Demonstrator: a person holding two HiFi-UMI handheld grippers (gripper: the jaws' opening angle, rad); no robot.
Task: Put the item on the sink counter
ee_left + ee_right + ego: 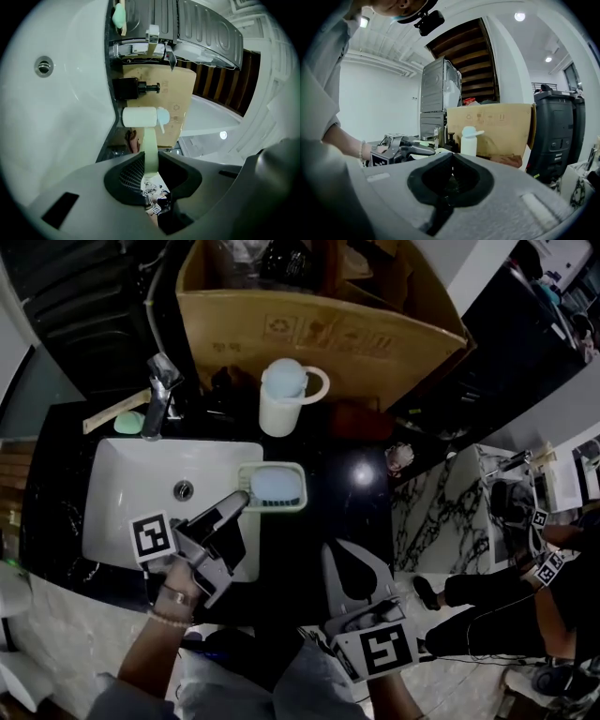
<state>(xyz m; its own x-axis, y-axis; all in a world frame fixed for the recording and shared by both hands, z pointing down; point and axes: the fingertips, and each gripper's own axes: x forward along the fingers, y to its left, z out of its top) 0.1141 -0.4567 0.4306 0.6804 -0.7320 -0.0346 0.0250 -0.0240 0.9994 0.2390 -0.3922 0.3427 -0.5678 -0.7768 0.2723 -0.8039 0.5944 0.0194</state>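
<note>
A pale green soap dish (298, 487) holding a light blue soap (274, 482) sits at the sink's right rim, half on the black counter (323, 521). My left gripper (242, 501) is shut on the dish's near left edge. In the left gripper view the thin green dish wall (150, 145) runs up from between the closed pads of that gripper (151, 169). My right gripper (339, 551) is shut with nothing in it, hovering over the counter's front right. In its own view the right gripper's (451, 161) jaws meet, with nothing between them.
The white sink (131, 479) with its drain (184, 489) and chrome faucet (159, 395) fills the left. A white cup (281, 399) with a blue lid stands behind the dish, before a cardboard box (319, 329). A green bar (128, 422) lies by the faucet. A seated person (525, 596) is at the right.
</note>
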